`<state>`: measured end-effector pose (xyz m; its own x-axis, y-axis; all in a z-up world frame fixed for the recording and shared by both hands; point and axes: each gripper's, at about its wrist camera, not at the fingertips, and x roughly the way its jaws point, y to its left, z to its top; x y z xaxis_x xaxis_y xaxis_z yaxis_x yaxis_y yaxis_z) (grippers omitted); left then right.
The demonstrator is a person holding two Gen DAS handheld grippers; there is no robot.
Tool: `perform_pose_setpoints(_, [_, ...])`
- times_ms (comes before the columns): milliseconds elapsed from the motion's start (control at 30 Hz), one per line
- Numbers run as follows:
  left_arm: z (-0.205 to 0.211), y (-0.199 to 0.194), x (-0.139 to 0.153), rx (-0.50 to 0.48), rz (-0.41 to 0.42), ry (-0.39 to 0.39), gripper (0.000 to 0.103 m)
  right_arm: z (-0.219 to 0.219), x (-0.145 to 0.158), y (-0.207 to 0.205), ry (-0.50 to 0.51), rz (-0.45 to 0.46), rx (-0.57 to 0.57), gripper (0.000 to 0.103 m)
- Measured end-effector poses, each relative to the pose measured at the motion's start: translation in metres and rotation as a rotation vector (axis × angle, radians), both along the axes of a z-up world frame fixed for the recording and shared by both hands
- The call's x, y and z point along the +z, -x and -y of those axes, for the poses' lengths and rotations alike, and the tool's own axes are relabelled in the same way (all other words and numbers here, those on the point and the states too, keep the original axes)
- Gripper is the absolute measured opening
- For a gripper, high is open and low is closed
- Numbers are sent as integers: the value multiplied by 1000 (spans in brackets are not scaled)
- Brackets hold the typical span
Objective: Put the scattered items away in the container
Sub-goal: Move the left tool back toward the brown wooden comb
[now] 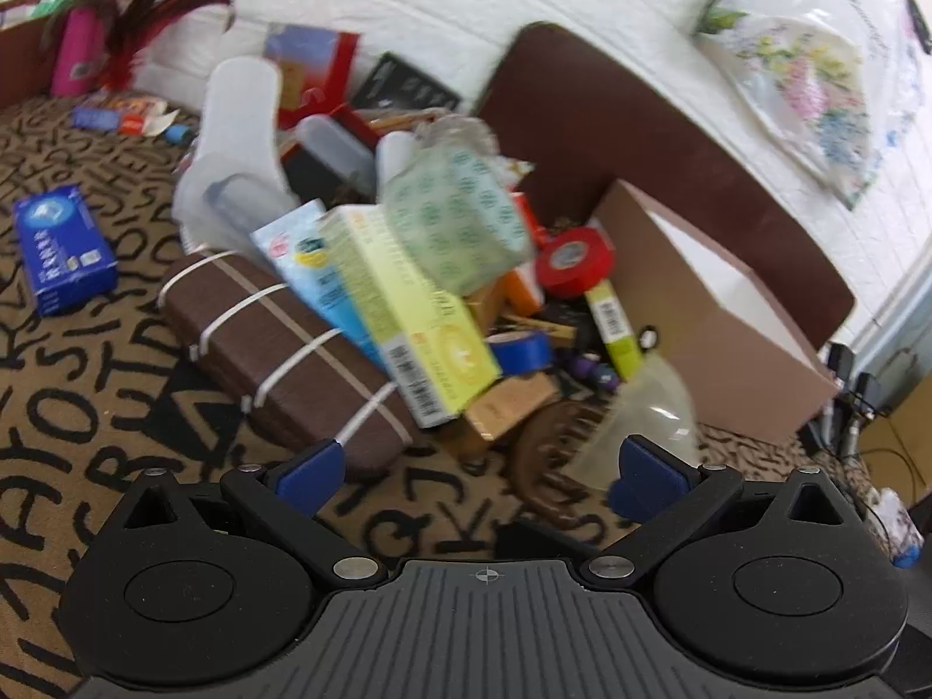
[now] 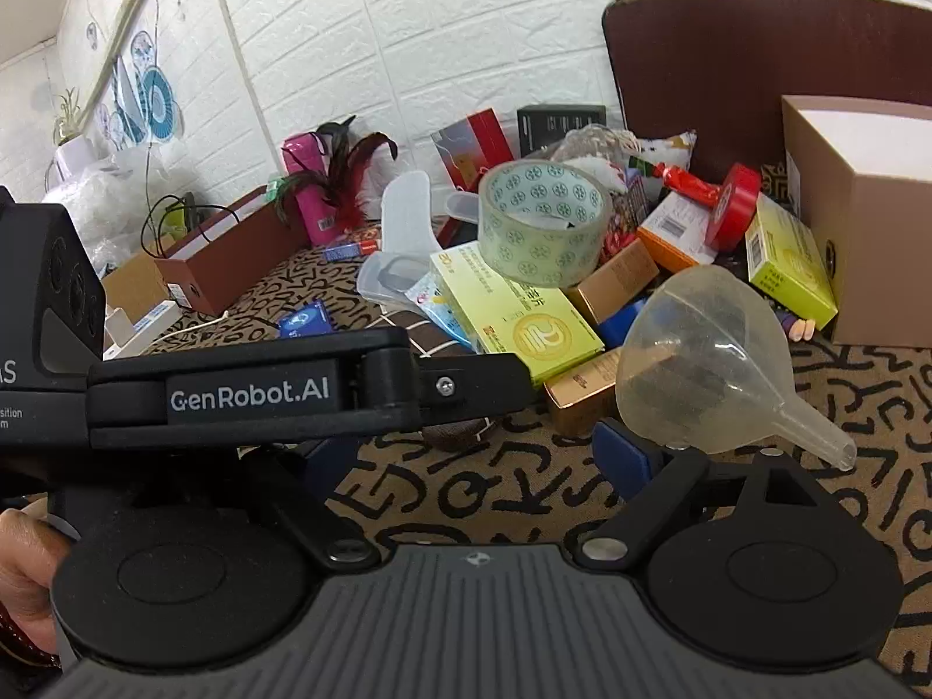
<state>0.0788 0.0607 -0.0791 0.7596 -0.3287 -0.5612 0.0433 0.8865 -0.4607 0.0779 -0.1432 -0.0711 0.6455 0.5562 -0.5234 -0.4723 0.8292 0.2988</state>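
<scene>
Patterned cloth (image 1: 87, 437): is covering the work surface and is carrying everything.
Maroon board (image 2: 757, 70): is leaning upright against the white wall behind the heap.
Tan box (image 2: 862, 221): is standing at the right edge of the heap. It is probably the container, though neither view is showing whether it is open.
Heap of scattered items (image 1: 408, 268): is lying just beside the tan box, still outside it.
Left gripper (image 1: 477, 475): is hanging released, with only cloth showing between its blue pads.
Right gripper (image 2: 477, 454): is standing wide and grasping nothing.
Clear funnel (image 2: 699, 361): is lying just beyond the right gripper's right-hand finger, outside the jaws.
Tape roll (image 2: 544, 221): is sitting tilted high on the heap. I cannot tell whether it is resting firmly.
Risk: both tools are crowding one spot, so they could be knocking each other. A nudge could be sending the roll or funnel rolling away, and a grab at the slick funnel bowl could be slipping.
Left view only: is showing a blue carton (image 1: 64, 250) lying well apart on the cloth.
Right view only: is showing the left gripper's body crossing in front, hiding the right gripper's left finger, and a hand (image 2: 23, 571).
</scene>
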Motion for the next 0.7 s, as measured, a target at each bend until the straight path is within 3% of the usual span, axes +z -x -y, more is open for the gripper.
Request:
perform_pose_setpoints(167, [-14, -8, -11, 33, -37, 54, 103, 5, -7, -12, -9, -12, -22, 89])
perform_pose_setpoints(600, [-4, -26, -17, 7, -55, 61, 103, 40, -36, -51, -27, -73, -181, 90])
perform_pose_setpoints(700, [-2, -26, -18, -6, -65, 55, 102, 43, -45, -58, -60, -116, -180, 83])
